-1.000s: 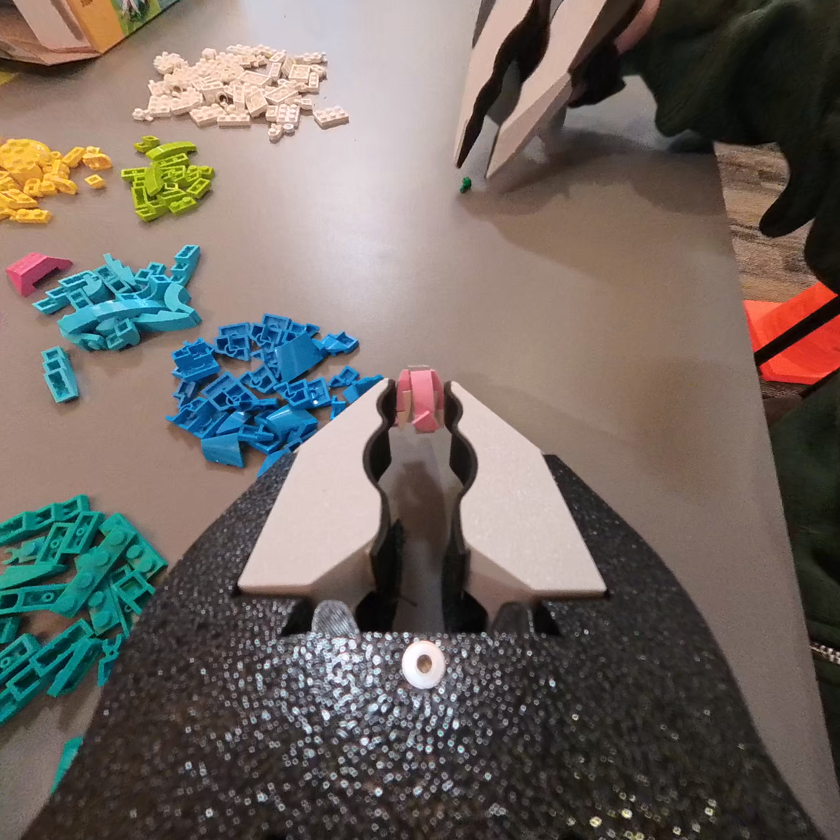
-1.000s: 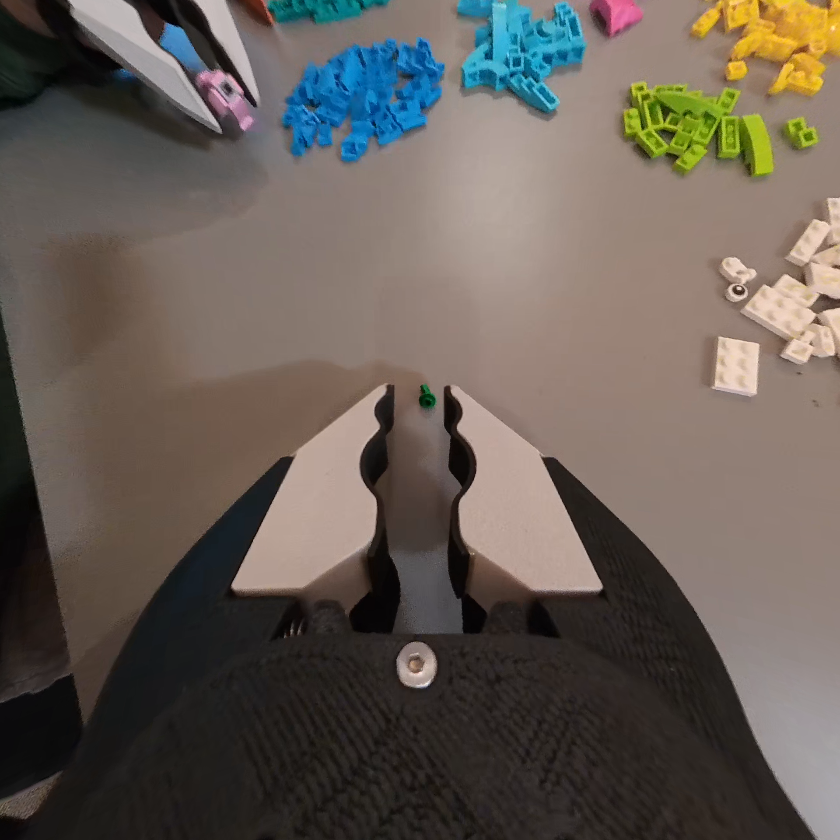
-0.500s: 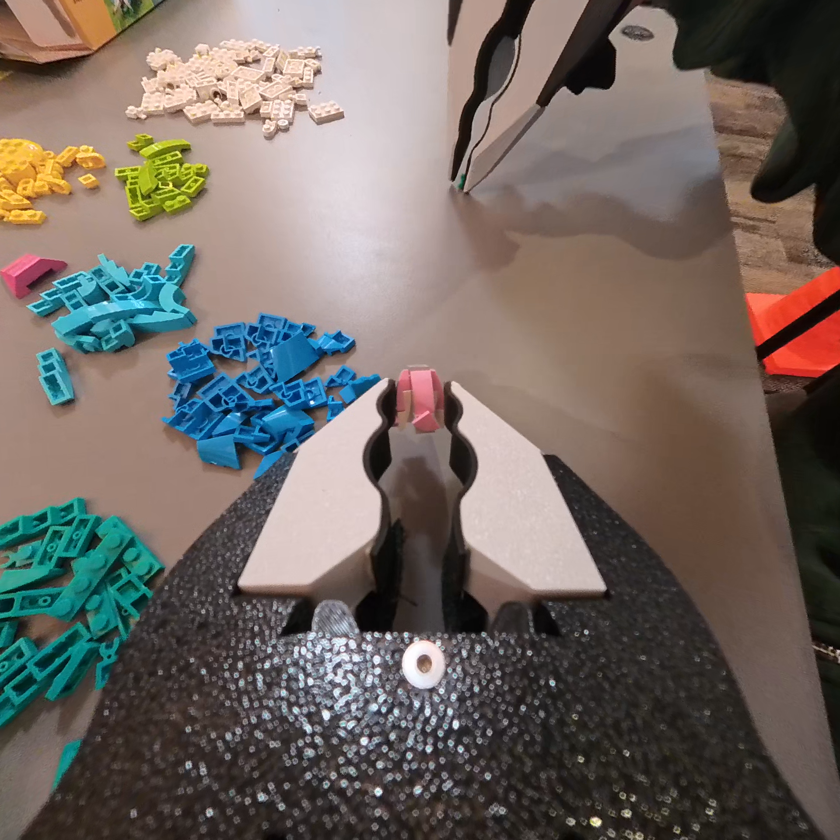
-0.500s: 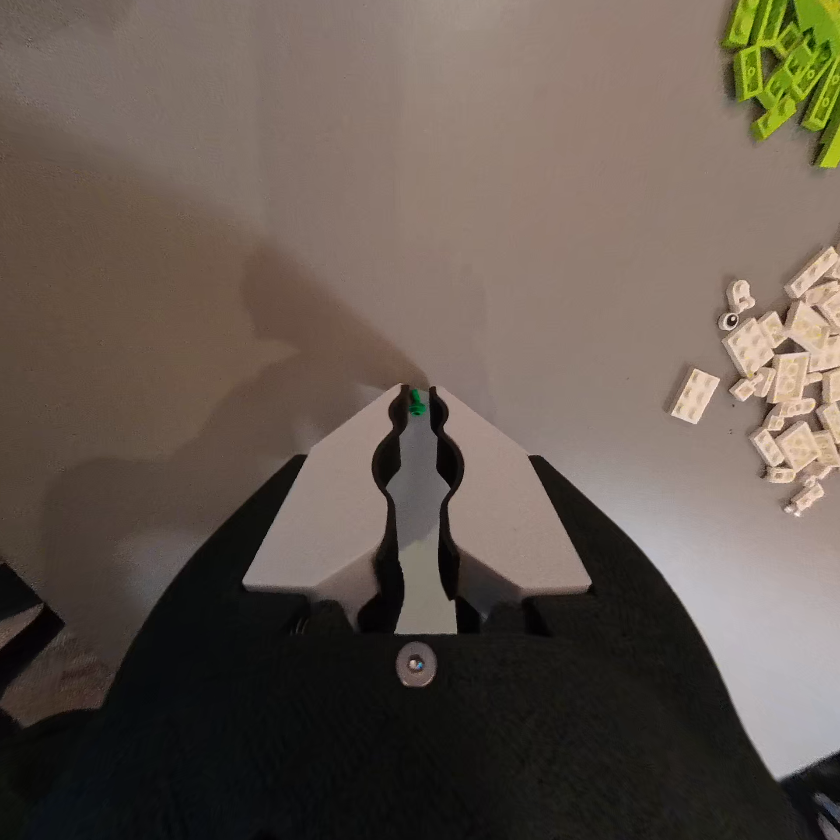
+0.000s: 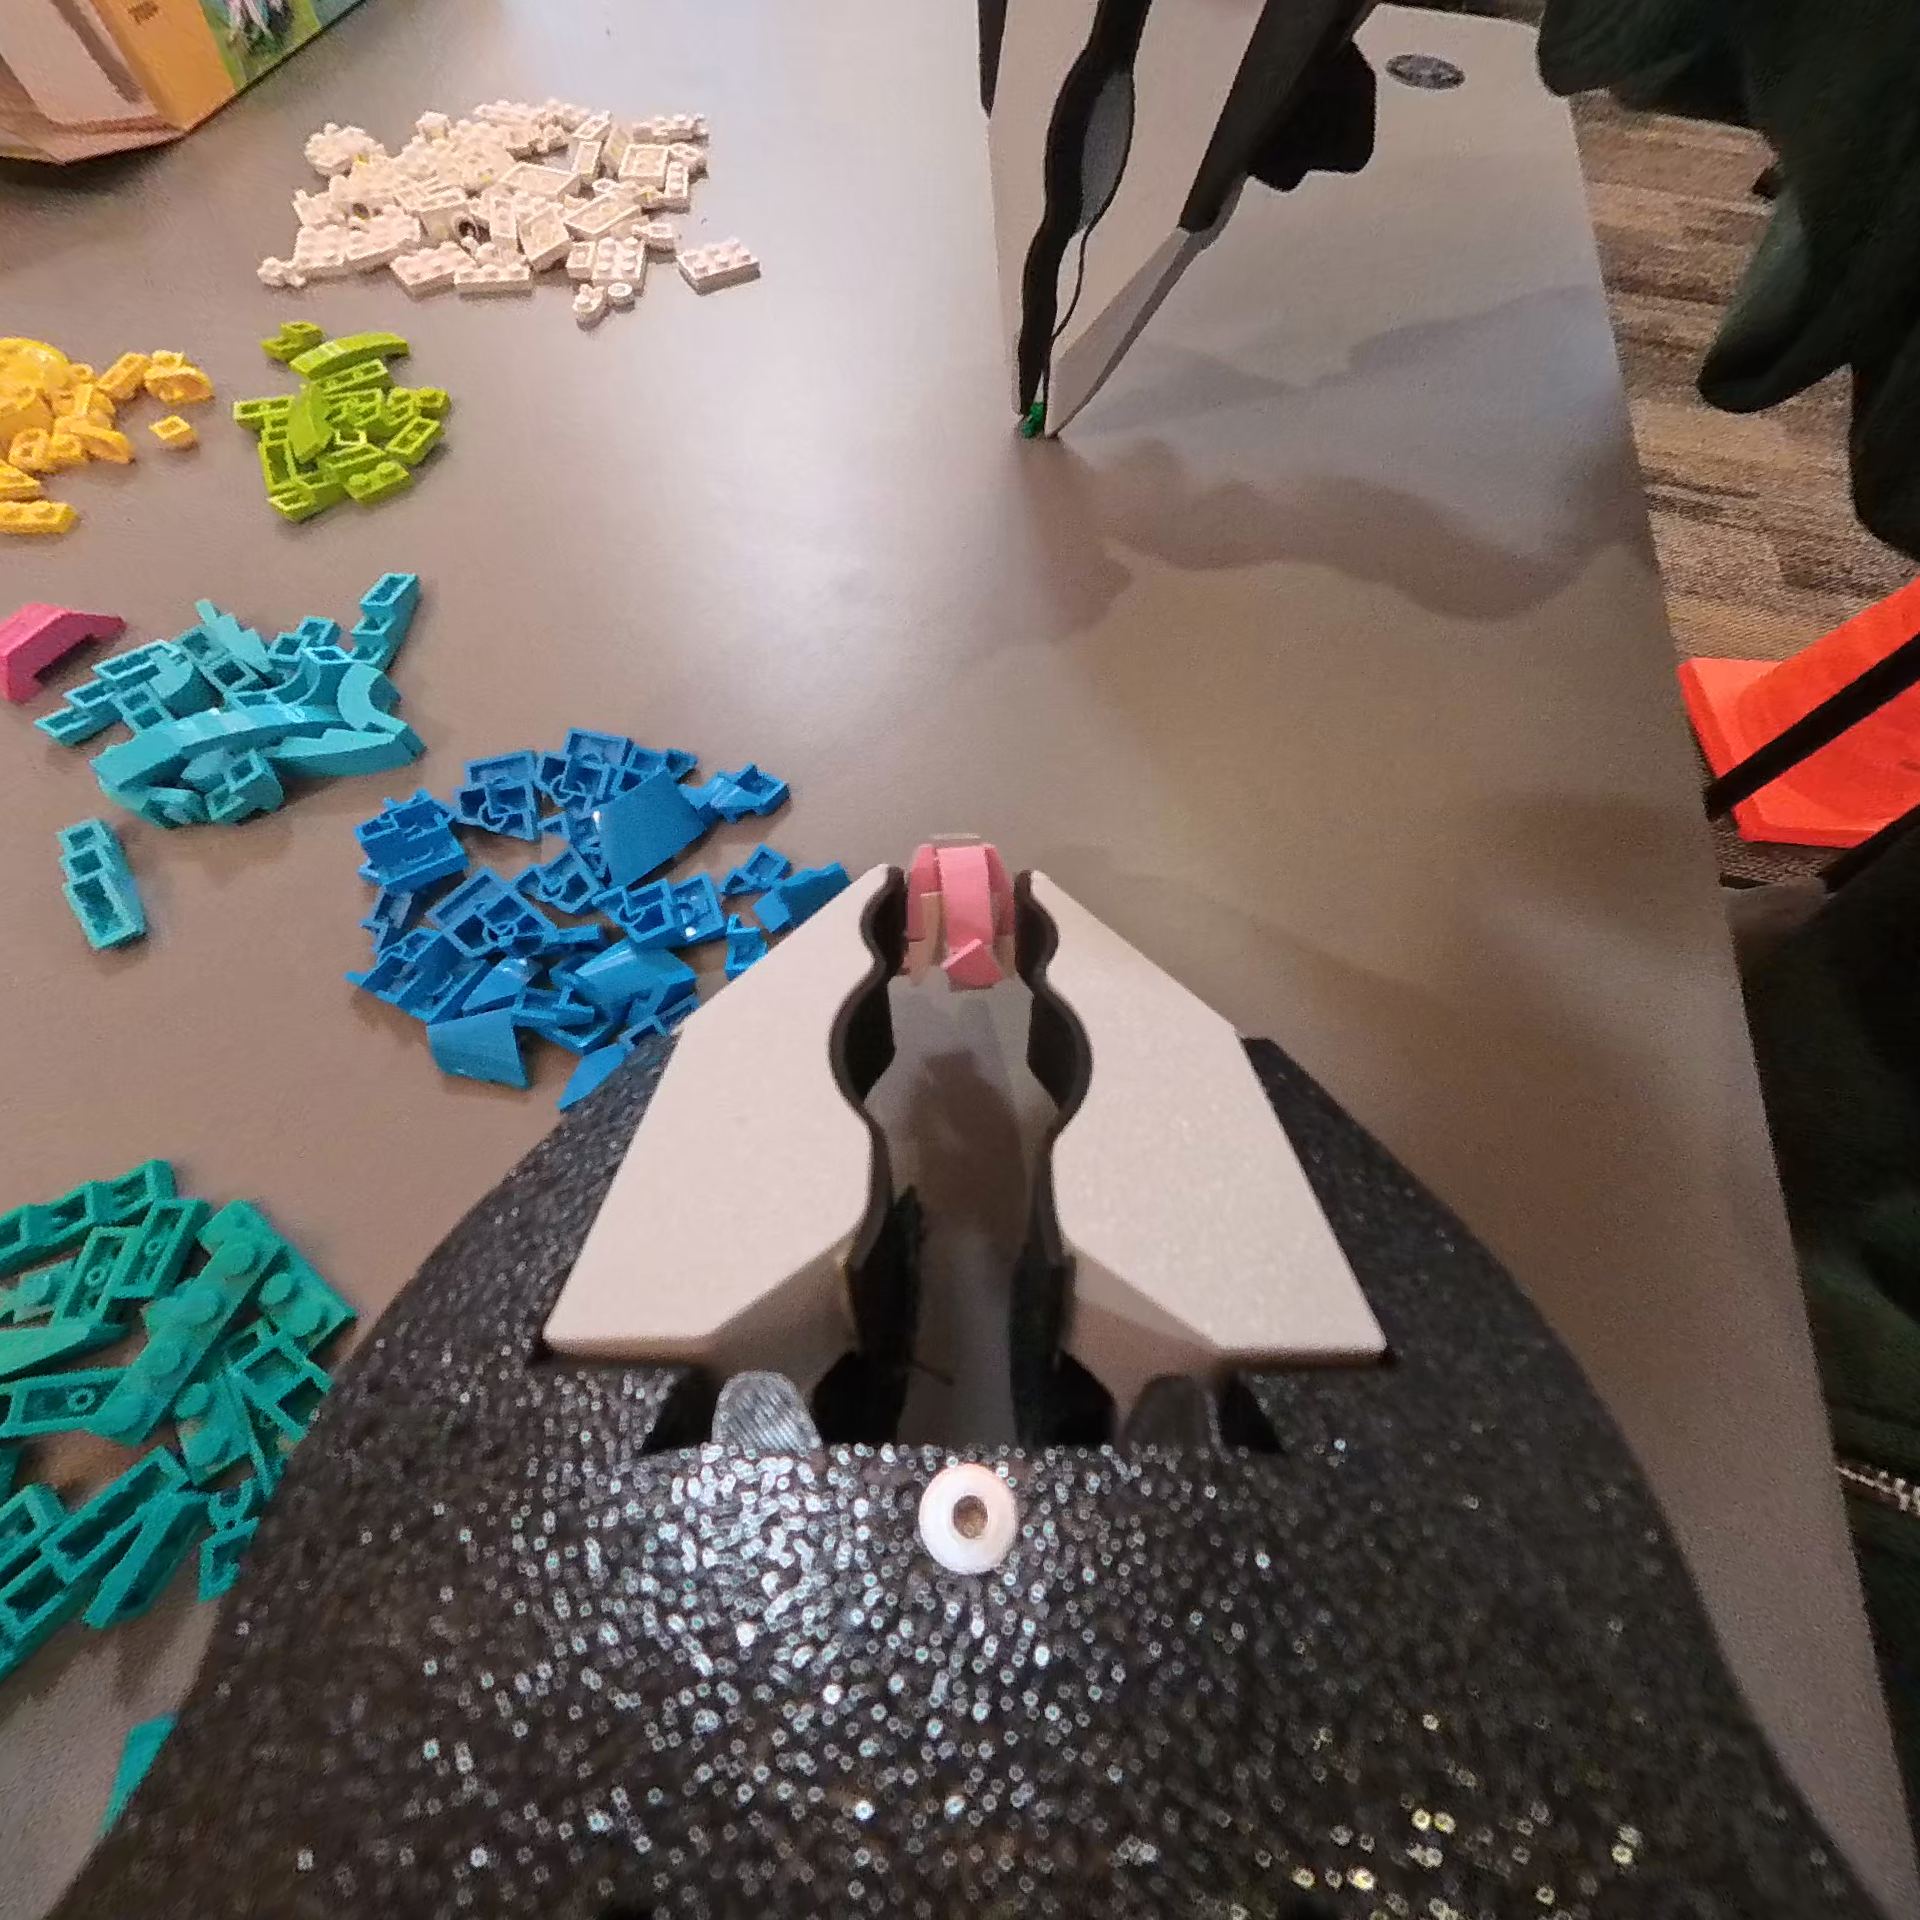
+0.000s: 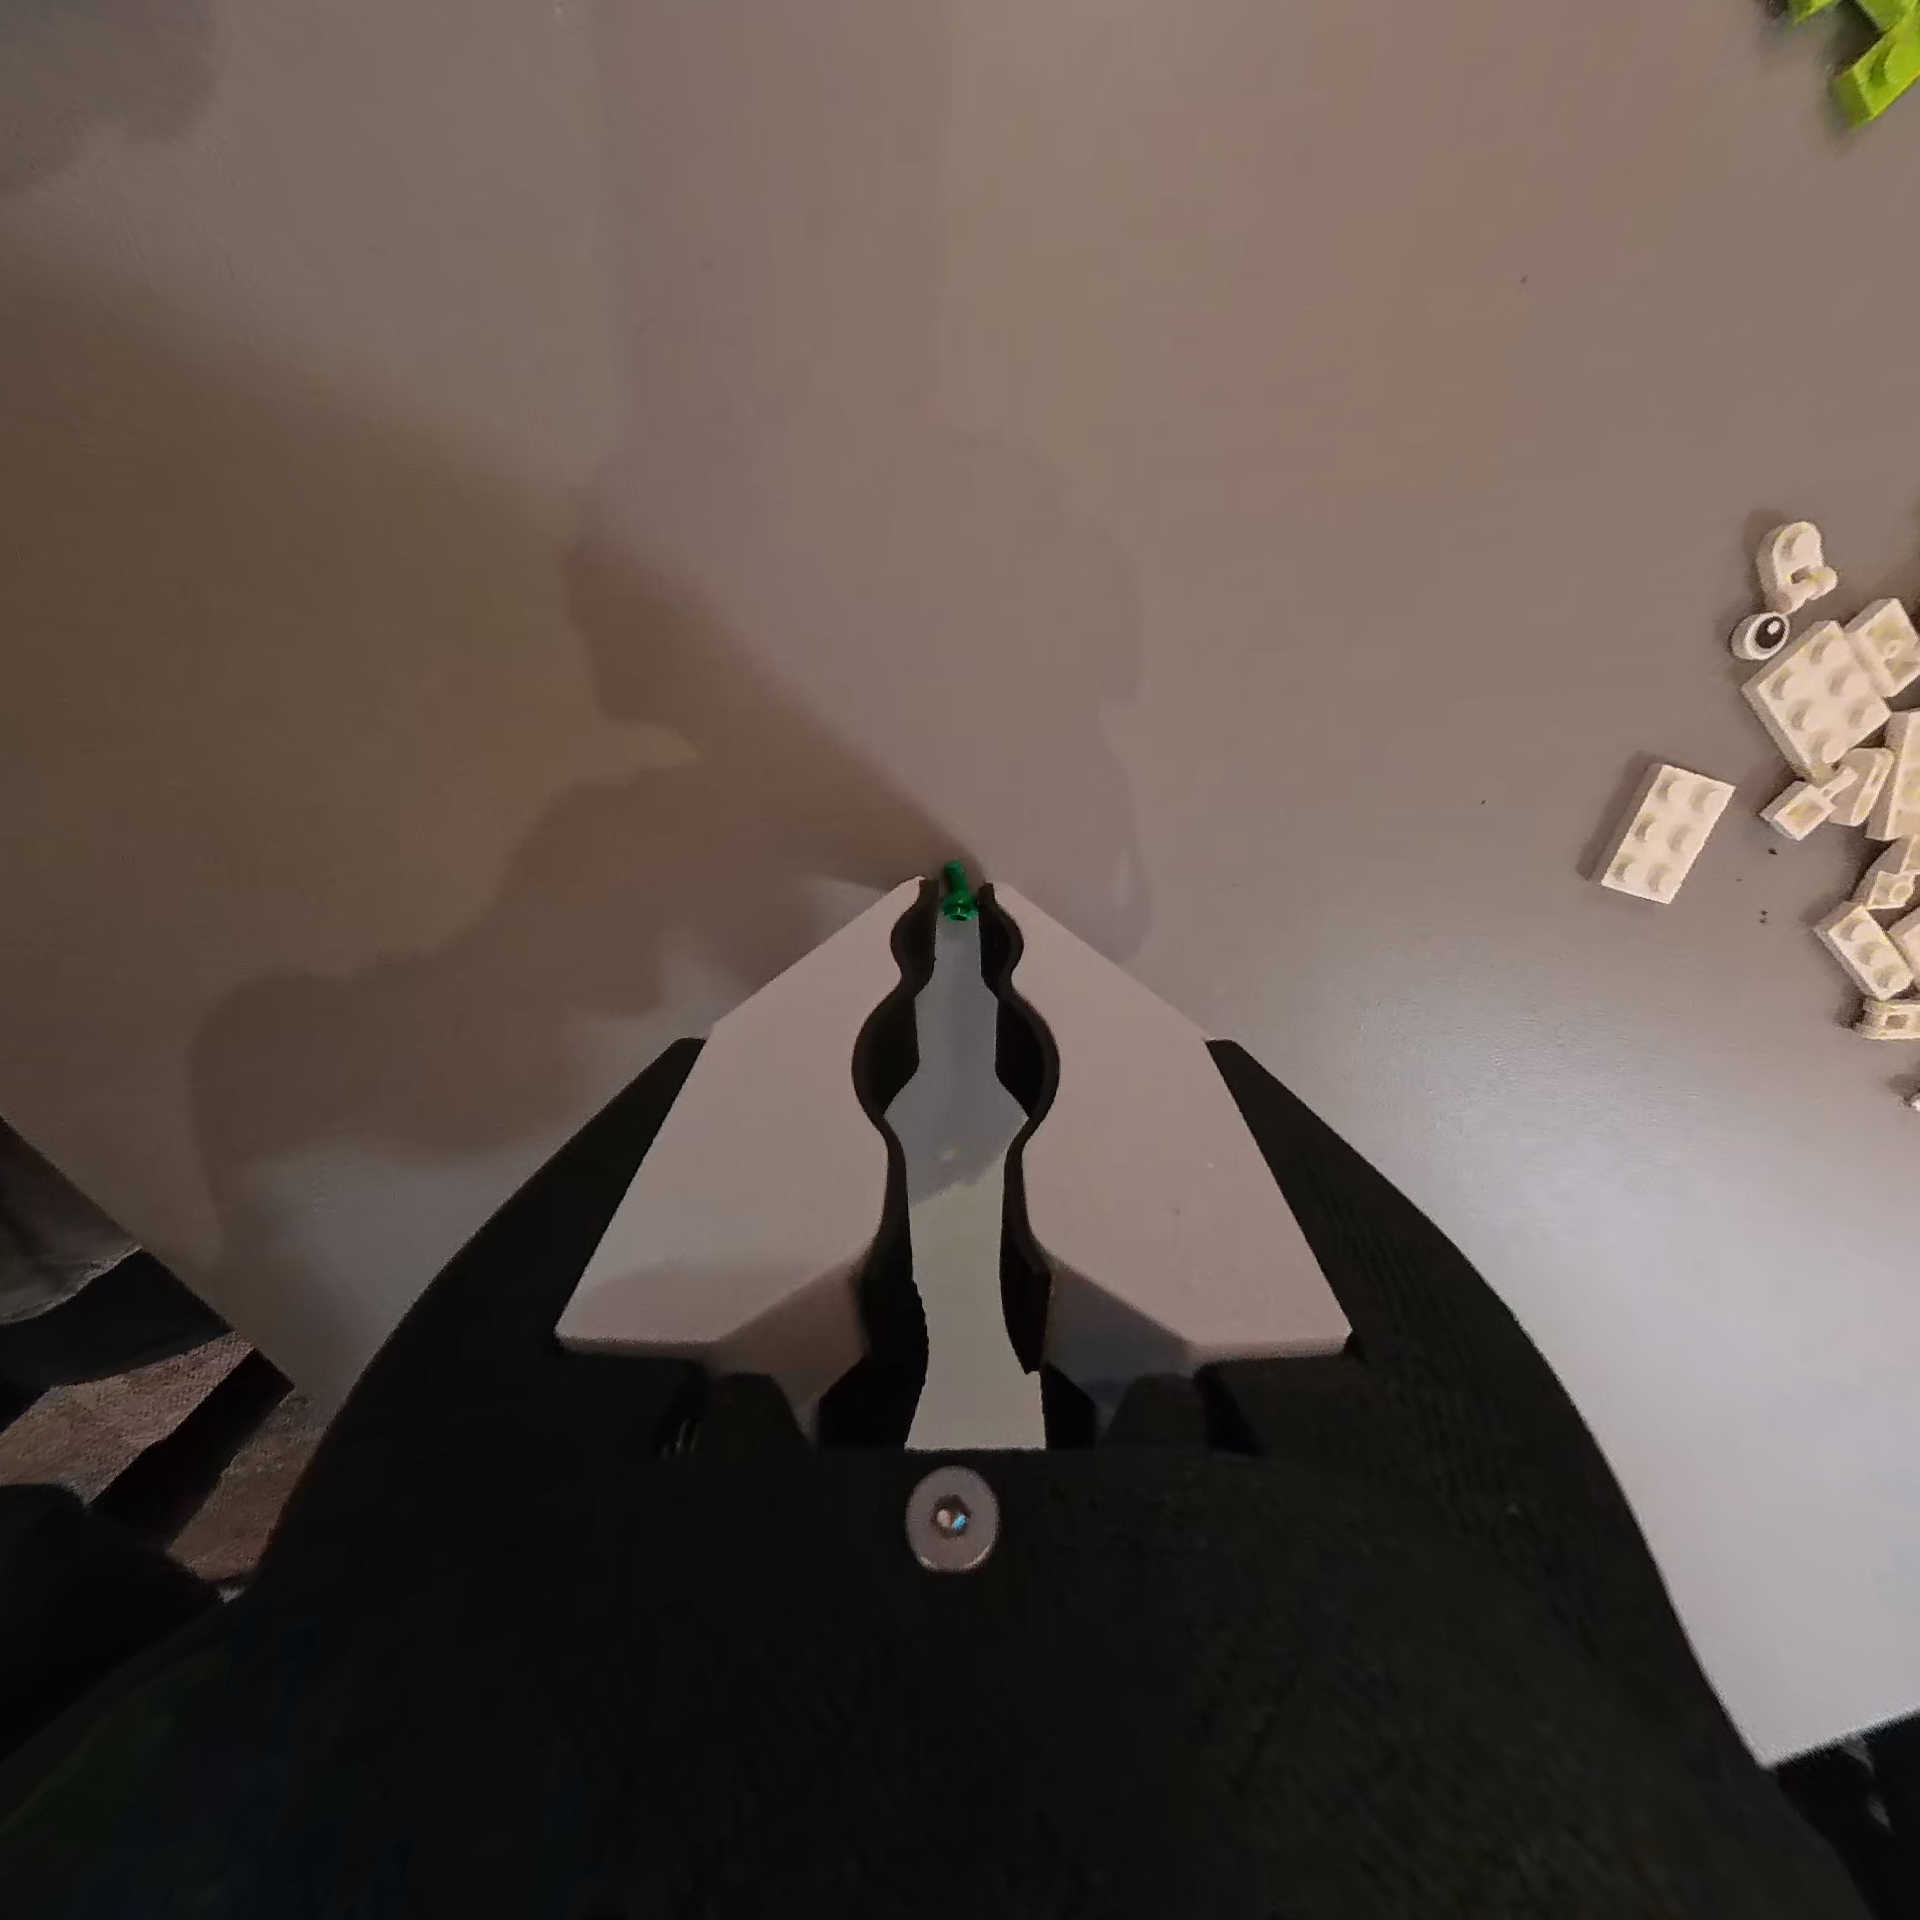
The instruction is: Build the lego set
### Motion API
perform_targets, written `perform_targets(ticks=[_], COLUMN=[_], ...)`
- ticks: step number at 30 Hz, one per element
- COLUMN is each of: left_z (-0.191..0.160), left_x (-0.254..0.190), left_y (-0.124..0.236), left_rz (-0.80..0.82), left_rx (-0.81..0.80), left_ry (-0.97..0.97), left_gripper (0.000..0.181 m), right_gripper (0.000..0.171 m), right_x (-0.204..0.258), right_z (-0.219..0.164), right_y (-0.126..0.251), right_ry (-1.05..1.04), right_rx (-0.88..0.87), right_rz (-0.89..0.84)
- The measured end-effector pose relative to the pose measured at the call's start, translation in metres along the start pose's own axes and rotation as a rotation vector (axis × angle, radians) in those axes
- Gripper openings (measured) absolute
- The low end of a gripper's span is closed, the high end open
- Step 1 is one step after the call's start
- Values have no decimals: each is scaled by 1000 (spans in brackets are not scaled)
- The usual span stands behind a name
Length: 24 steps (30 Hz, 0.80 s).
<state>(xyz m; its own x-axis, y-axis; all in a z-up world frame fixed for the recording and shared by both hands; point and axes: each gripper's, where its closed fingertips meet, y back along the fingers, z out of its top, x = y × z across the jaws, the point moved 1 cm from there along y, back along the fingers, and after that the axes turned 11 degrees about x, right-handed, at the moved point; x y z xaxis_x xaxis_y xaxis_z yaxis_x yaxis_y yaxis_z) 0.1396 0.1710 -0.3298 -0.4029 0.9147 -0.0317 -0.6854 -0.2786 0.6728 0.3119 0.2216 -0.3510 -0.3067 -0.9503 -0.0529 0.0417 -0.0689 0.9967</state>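
Observation:
My left gripper (image 5: 961, 883) is shut on a small pink brick assembly (image 5: 966, 920) and holds it above the grey table (image 5: 1299, 831), just right of the blue pile. My right gripper (image 6: 954, 889) points steeply down at the table with its fingers closed on a tiny green piece (image 6: 956, 900) at the very tips. In the left wrist view the right gripper (image 5: 1042, 421) stands at the far side, tips on the table, with the green piece (image 5: 1030, 424) showing at them.
Sorted brick piles lie to the left: white (image 5: 499, 208), lime (image 5: 343, 426), yellow (image 5: 62, 426), turquoise (image 5: 229, 717), blue (image 5: 561, 894), teal (image 5: 135, 1351). A magenta brick (image 5: 52, 644) and a box (image 5: 135, 62) are farther left. The table edge (image 5: 1662, 727) runs along the right; white bricks (image 6: 1829, 748) lie right of my right gripper.
My right gripper tipped down over the green piece and its fingers closed in on it. My left gripper stayed still, holding the pink assembly.

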Motion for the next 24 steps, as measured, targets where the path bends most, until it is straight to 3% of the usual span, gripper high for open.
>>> perform_targets(ticks=[1,24], left_z=[0,0], left_x=[0,-3], left_y=[0,-2], left_rz=[-1,-10], left_rx=[1,8], left_ry=[-1,-8], left_gripper=[19,19], right_gripper=[6,5], right_x=[0,-4], right_z=[0,7], right_y=[0,-1], right_ry=[2,21], right_rx=[-2,-14], right_rz=[-2,19])
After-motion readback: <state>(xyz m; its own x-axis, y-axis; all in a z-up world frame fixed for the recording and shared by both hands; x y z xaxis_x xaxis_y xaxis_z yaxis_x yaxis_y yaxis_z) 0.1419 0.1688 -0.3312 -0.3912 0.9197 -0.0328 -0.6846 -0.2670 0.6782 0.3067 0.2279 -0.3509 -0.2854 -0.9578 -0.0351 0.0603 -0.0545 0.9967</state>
